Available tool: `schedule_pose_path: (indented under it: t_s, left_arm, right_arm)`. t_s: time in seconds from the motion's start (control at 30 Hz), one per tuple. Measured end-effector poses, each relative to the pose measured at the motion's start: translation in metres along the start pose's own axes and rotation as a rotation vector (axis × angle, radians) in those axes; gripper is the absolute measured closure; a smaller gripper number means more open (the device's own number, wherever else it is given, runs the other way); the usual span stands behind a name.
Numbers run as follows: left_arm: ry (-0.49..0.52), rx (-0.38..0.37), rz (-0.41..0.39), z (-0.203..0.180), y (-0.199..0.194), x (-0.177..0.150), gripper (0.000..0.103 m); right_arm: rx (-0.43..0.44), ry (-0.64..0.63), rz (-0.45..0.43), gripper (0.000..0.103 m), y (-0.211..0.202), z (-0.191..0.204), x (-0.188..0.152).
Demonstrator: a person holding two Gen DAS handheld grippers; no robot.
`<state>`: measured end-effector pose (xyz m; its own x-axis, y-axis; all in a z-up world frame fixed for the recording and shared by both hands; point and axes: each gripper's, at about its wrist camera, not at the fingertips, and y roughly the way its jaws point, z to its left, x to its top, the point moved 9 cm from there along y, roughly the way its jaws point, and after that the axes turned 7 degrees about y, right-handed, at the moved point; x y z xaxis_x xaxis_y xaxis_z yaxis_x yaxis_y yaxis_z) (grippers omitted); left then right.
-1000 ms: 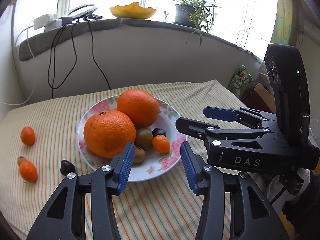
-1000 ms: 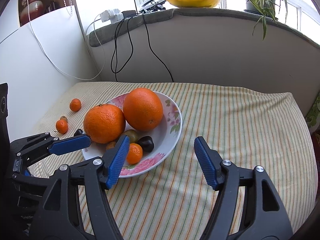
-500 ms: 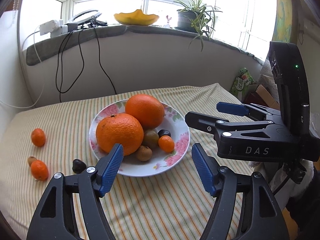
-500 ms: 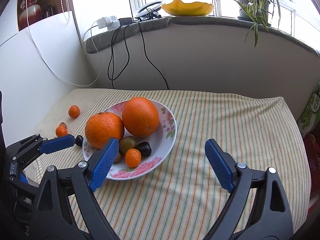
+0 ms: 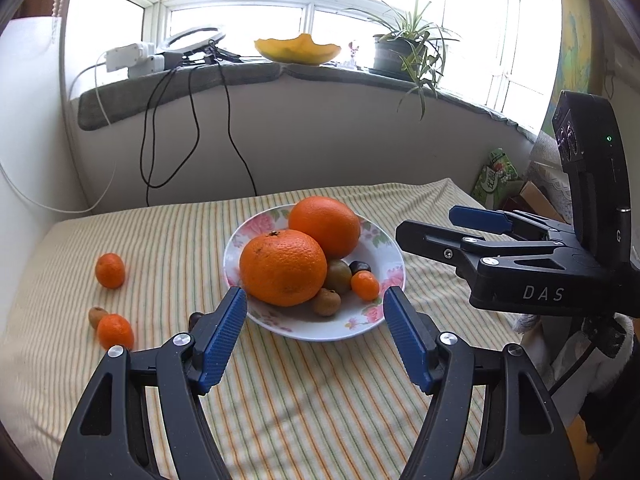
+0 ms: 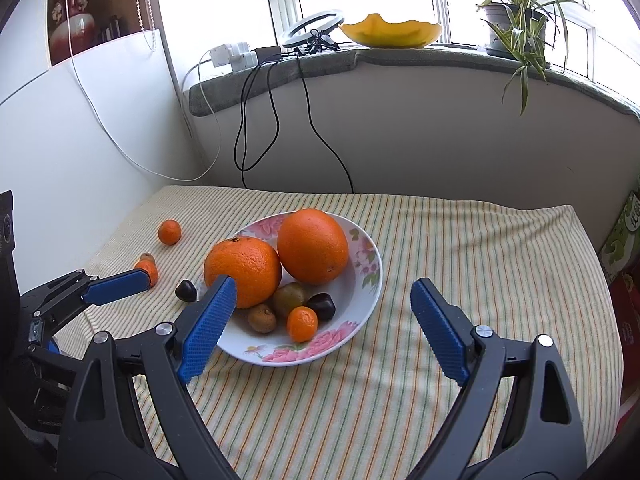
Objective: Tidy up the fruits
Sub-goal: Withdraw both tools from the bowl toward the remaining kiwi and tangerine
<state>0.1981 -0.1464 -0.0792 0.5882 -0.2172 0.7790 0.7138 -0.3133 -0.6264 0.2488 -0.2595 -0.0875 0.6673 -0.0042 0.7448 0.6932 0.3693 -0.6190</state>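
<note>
Fruits sit mostly in a floral plate (image 5: 390, 258) at the centre of both views, on a table covered by a striped cloth (image 5: 280, 400). Two large oranges touch each other in the plate: a dimpled orange (image 5: 283, 267) toward the lower left and a smooth orange (image 5: 324, 226) behind it toward the upper right. In front of them, still in the plate, lie a greenish-brown fruit (image 5: 338, 276), a smaller brown fruit (image 5: 327, 302), a dark chestnut-like fruit (image 5: 360, 267) and a small mandarin (image 5: 365, 285), all huddled close together. Outside the plate, at the left of the left wrist view, a lone mandarin (image 5: 110, 270) rests on the cloth, and lower down a second mandarin (image 5: 115, 332) touches a small brown fruit (image 5: 97, 316). A dark fruit (image 6: 186, 290) lies on the cloth just beside the plate's left rim. The left gripper (image 5: 312, 332) fills the bottom of its own view, its blue-padded jaws spread wide and grasping nothing, the plate's near edge showing between them. The right gripper (image 6: 322, 320) likewise stands released and empty at the bottom of its view, with cloth and the plate's right side between its jaws. Each gripper also appears side-on at the edge of the other's view. Along the top of both frames, a windowsill (image 6: 400, 60) carries a yellow bowl (image 6: 390, 32), a potted plant (image 6: 516, 20), a ring light (image 6: 312, 28) and cables (image 6: 256, 120) that hang down the wall.
</note>
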Motion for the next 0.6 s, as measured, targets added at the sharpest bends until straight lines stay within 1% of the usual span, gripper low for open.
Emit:
schedule_pose_path:
  t_s: [0.3, 0.6]
  left_arm:
    - [-0.037, 0.032, -0.002, 0.029, -0.012, -0.013, 0.032]
    - [-0.104, 0.092, 0.003, 0.076, -0.029, -0.034, 0.032]
  right_arm:
    - [0.037, -0.035, 0.001, 0.012, 0.003, 0.031, 0.000]
    - [0.089, -0.083, 0.001, 0.012, 0.008, 0.066, 0.001]
